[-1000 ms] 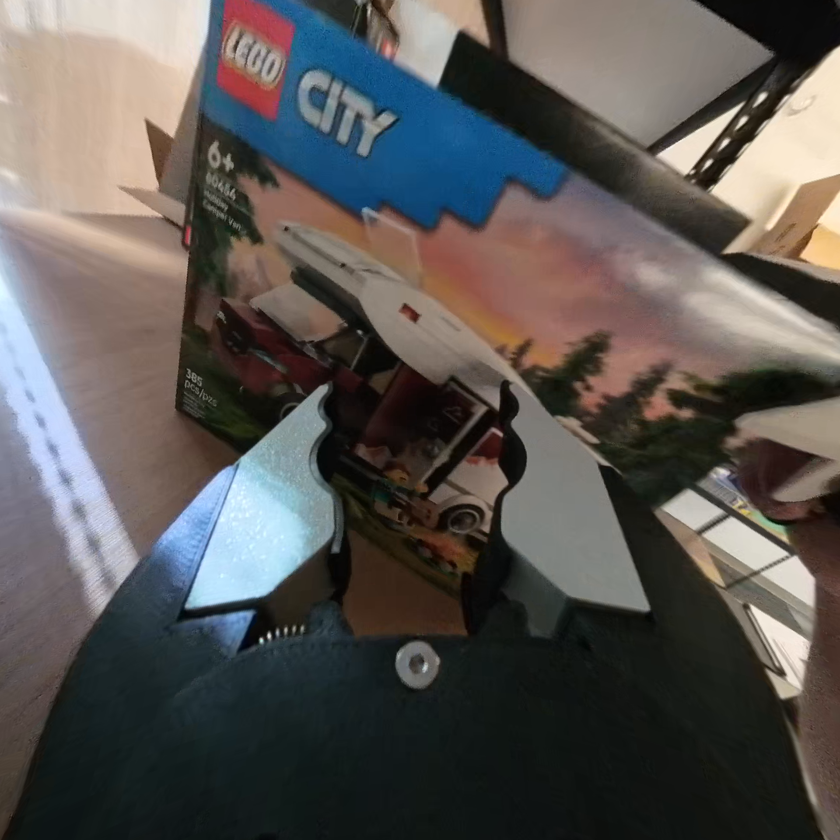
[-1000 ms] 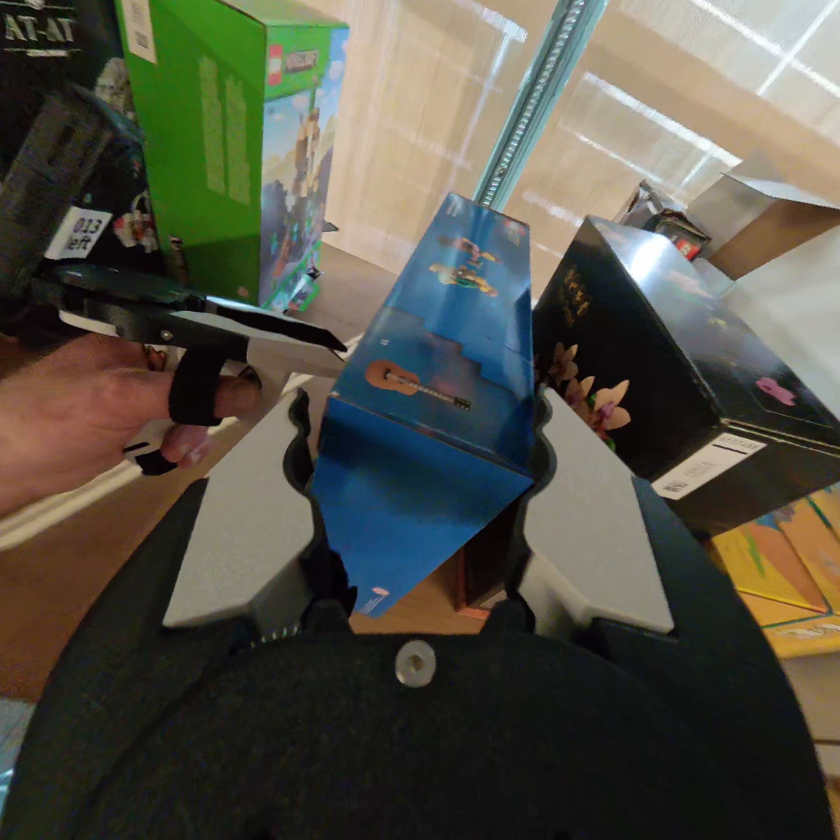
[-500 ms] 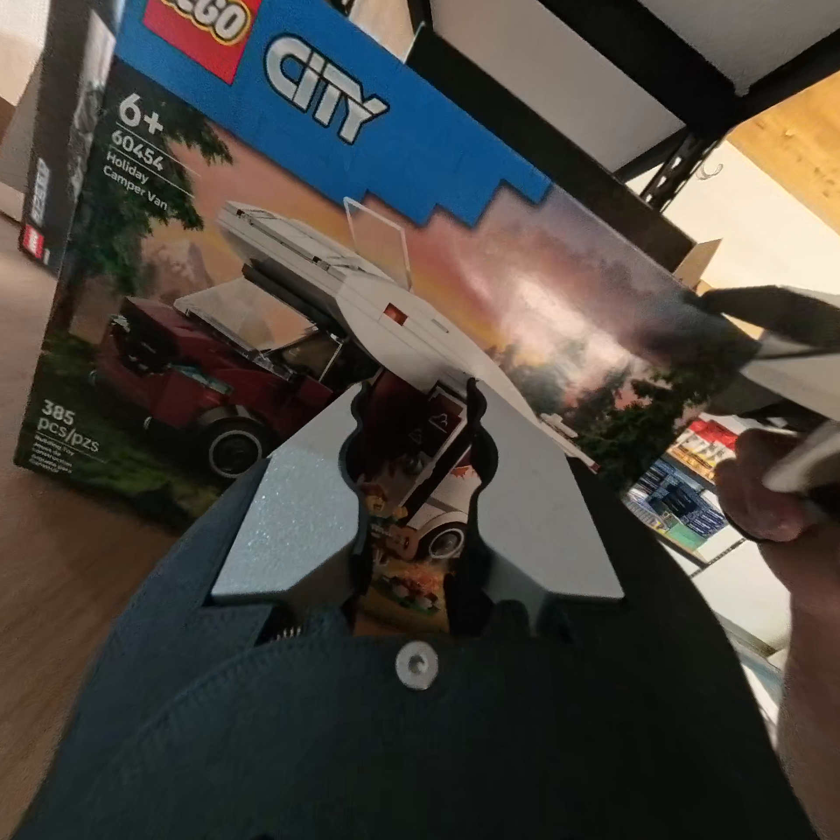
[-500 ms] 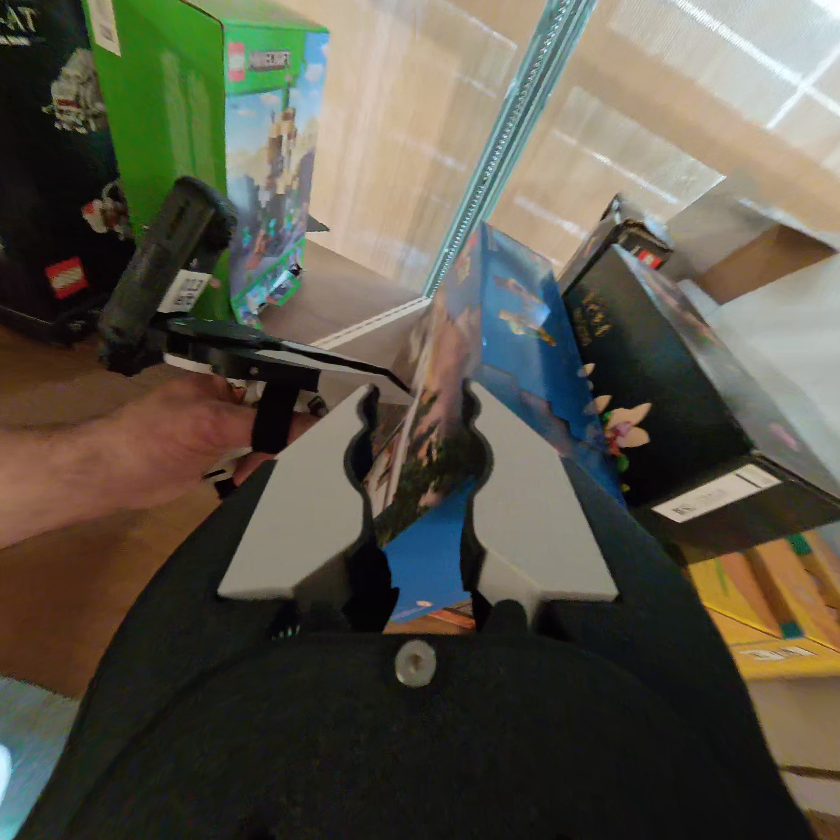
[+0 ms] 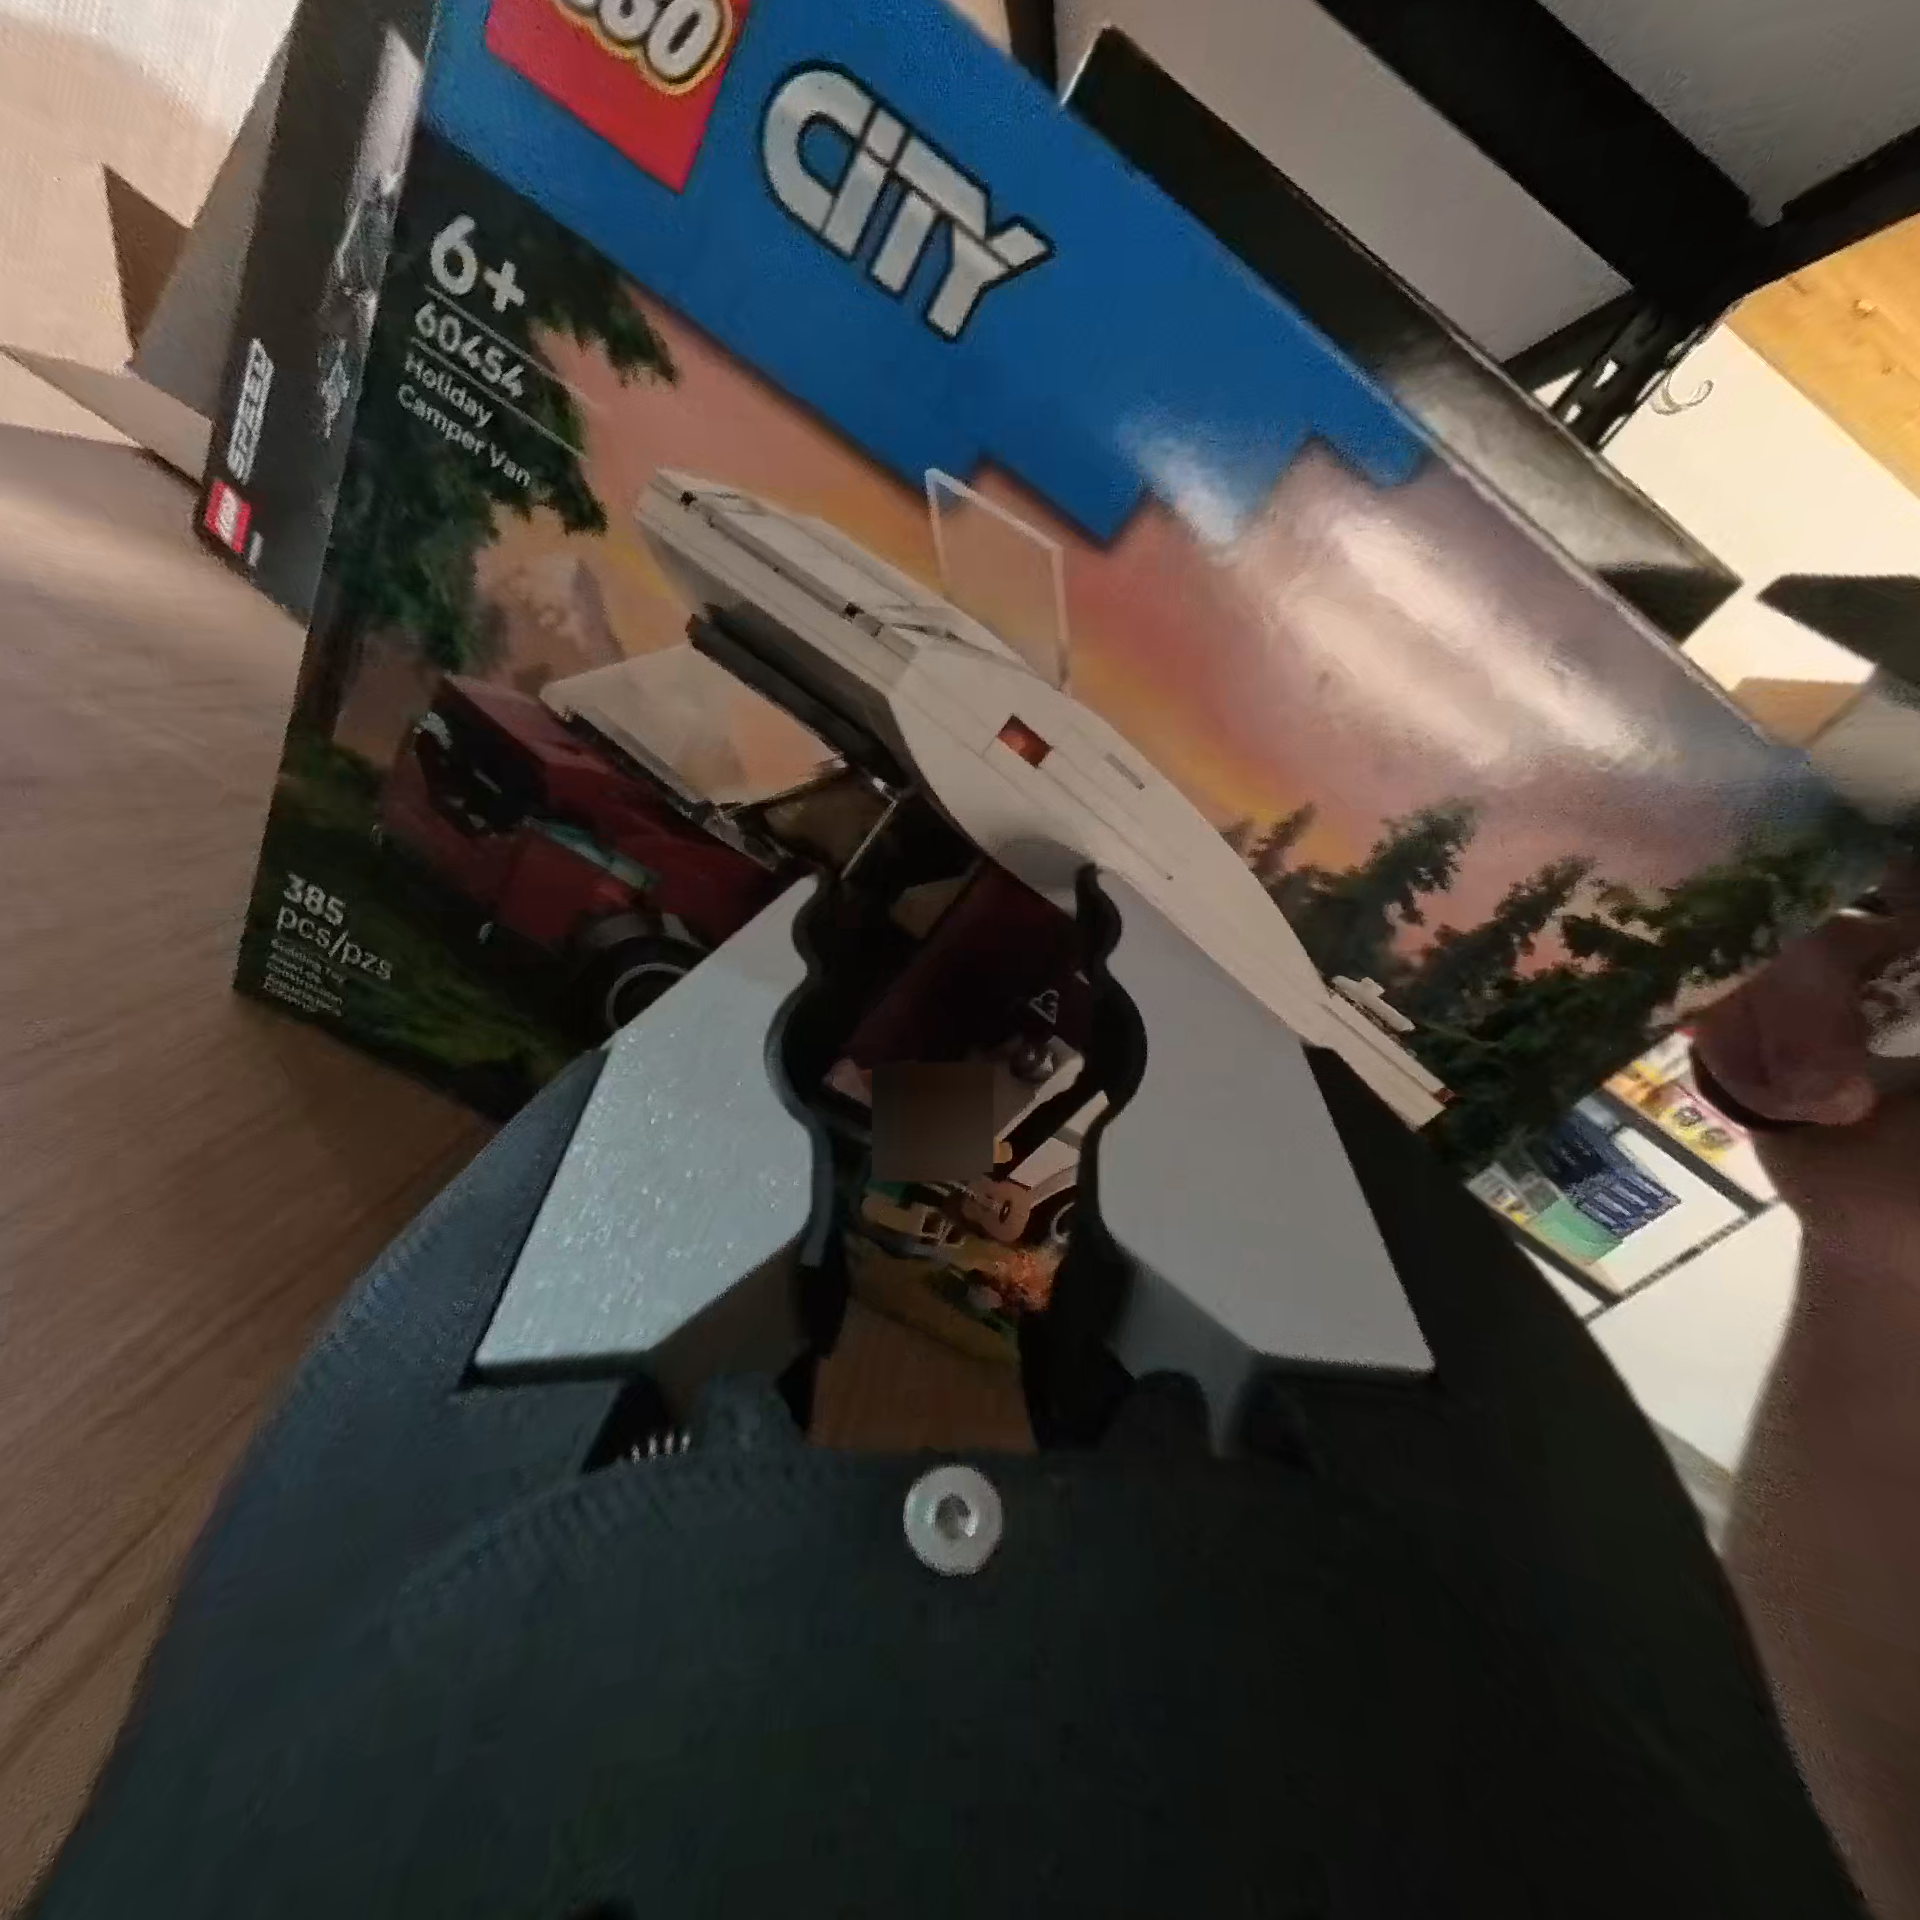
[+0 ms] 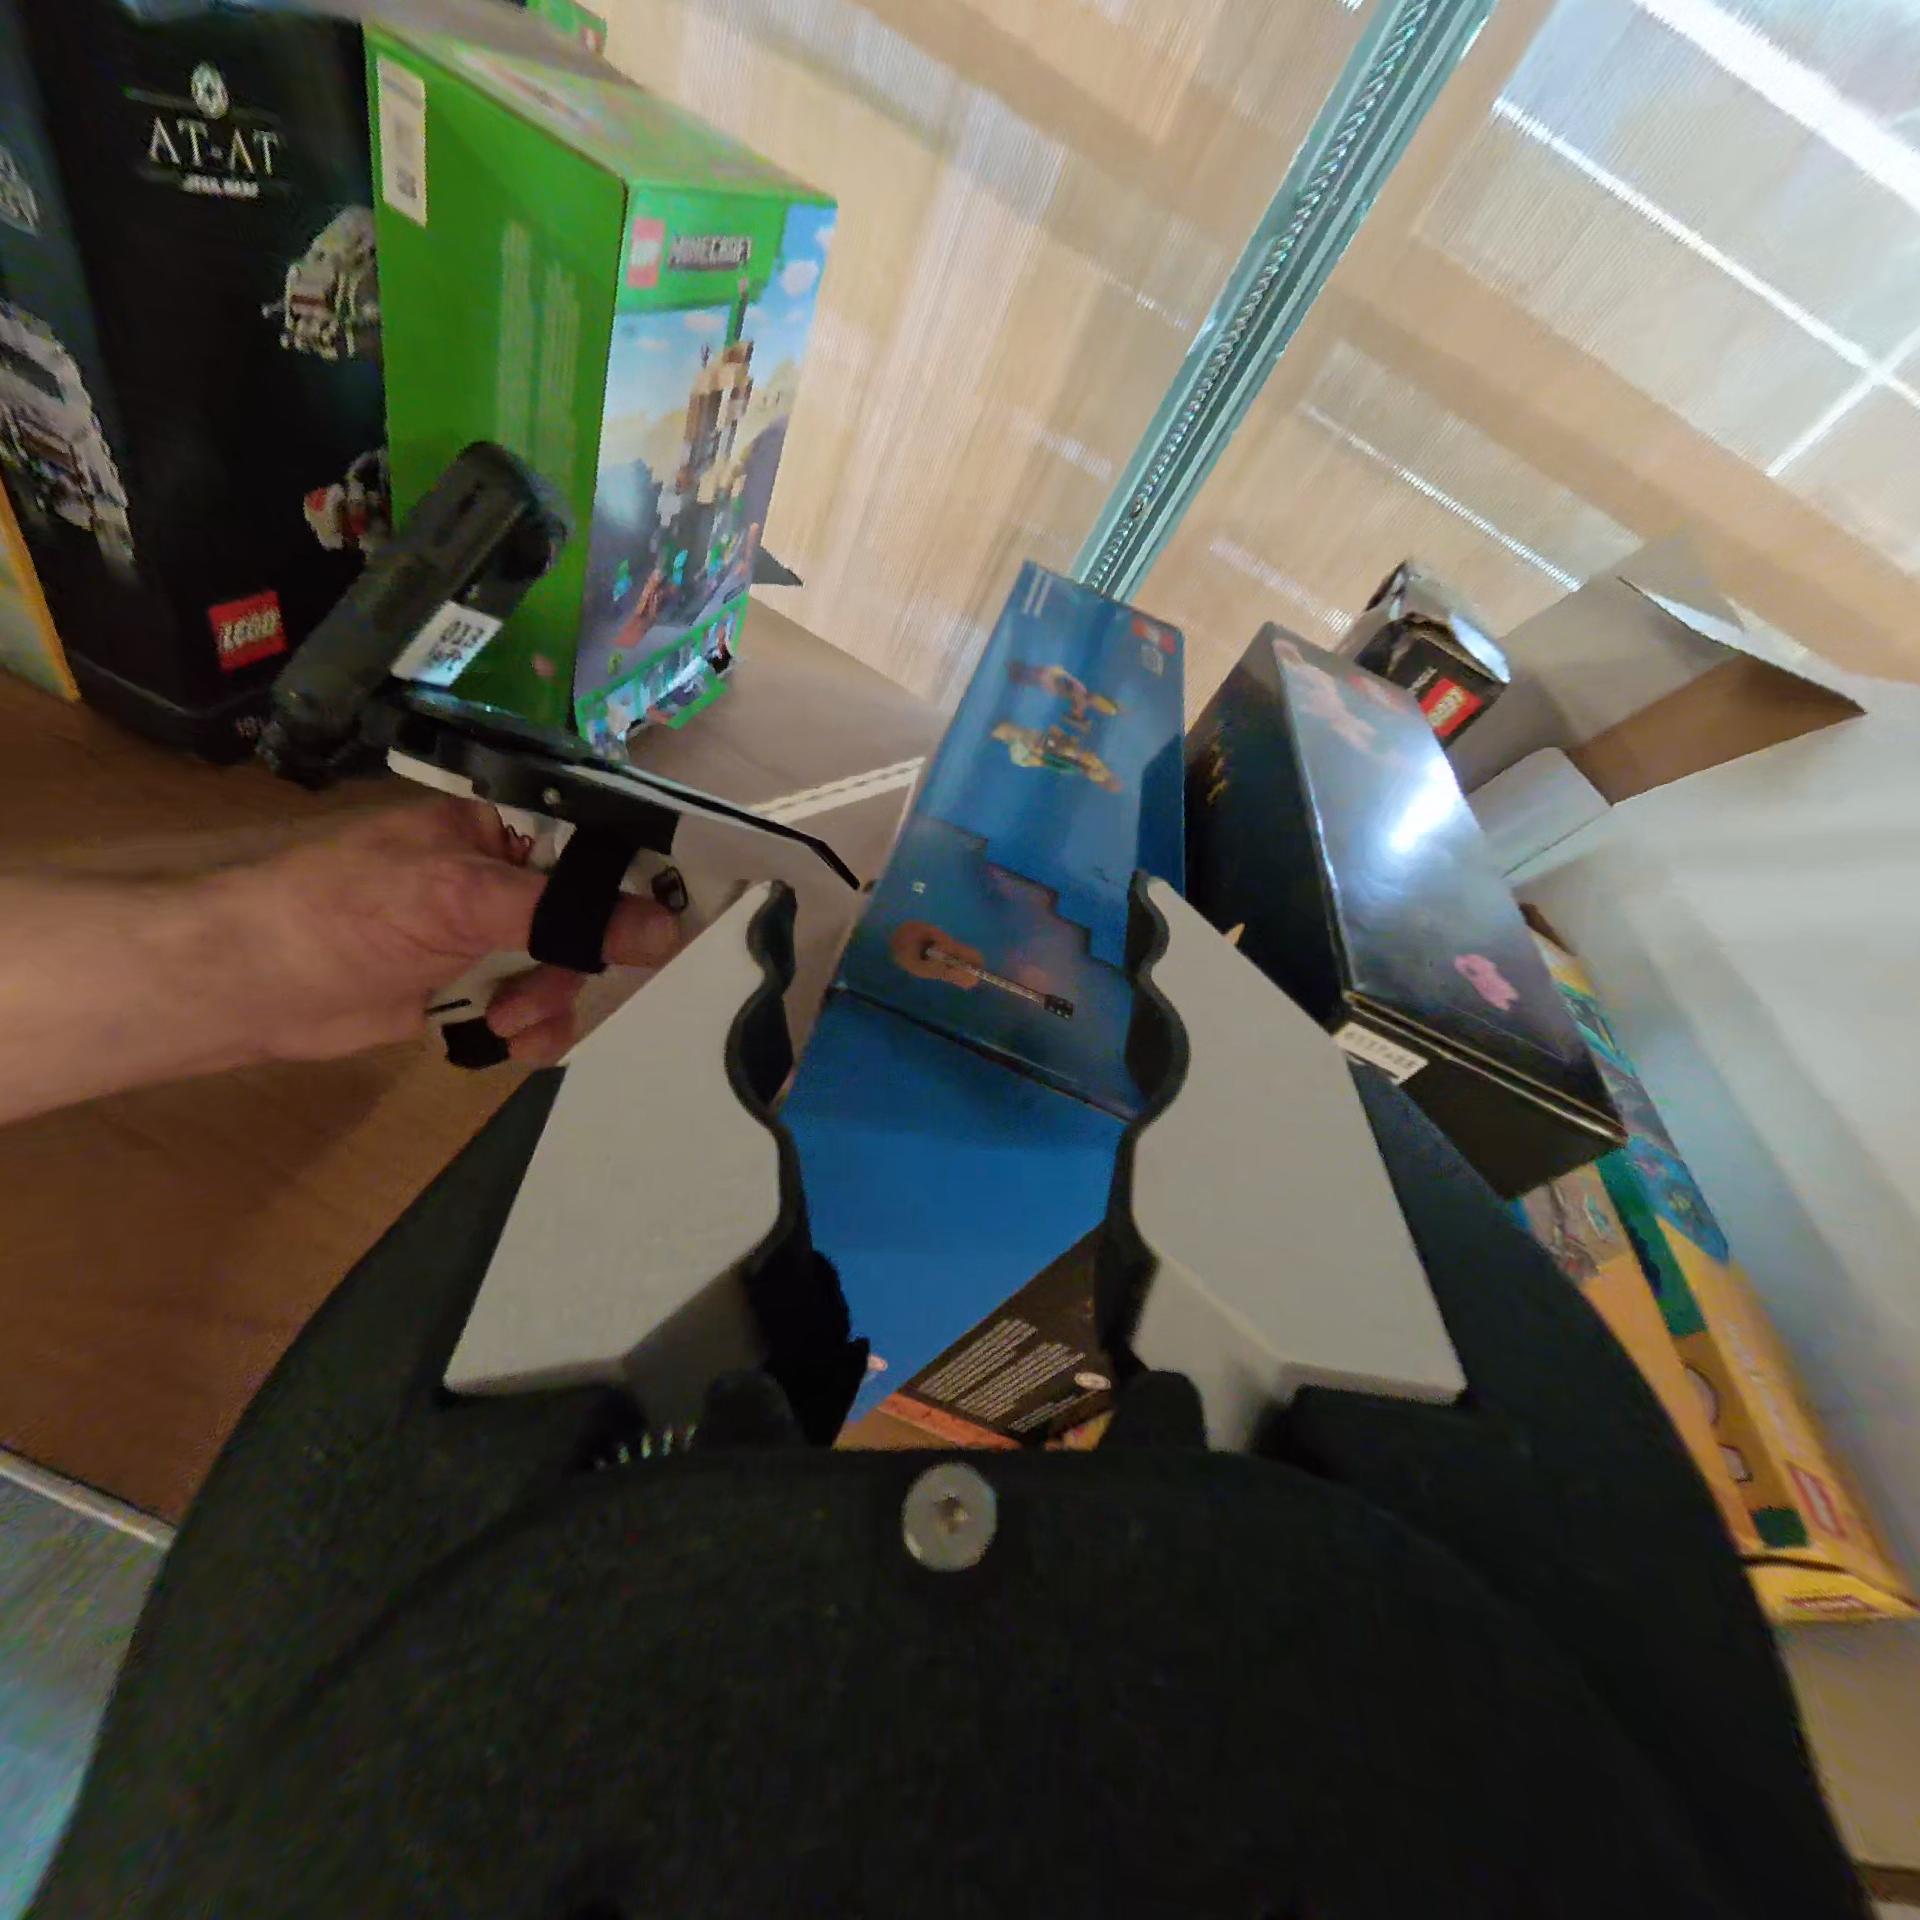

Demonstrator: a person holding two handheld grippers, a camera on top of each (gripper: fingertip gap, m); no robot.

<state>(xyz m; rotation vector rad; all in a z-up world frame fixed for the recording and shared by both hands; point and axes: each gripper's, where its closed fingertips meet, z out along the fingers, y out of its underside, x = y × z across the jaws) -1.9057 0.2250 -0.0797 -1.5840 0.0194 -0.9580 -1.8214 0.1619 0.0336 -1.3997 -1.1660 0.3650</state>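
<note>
While both grippers' jaws stand apart, the right gripper (image 6: 961,997) straddling the blue box (image 6: 997,883) at centre frame, it could topple.

Lighting, my two views: warm daylight enters through the translucent pale window panels (image 6: 1039,312), overexposed at upper right. White glare streaks the glossy blue-topped toy box front (image 5: 1507,582) and the shiny black flower-printed box (image 6: 1423,831). Wooden tabletop (image 5: 125,1039) smeared by motion blur. Wide-angle bending at edges; my own dark housing underexposed.
</note>
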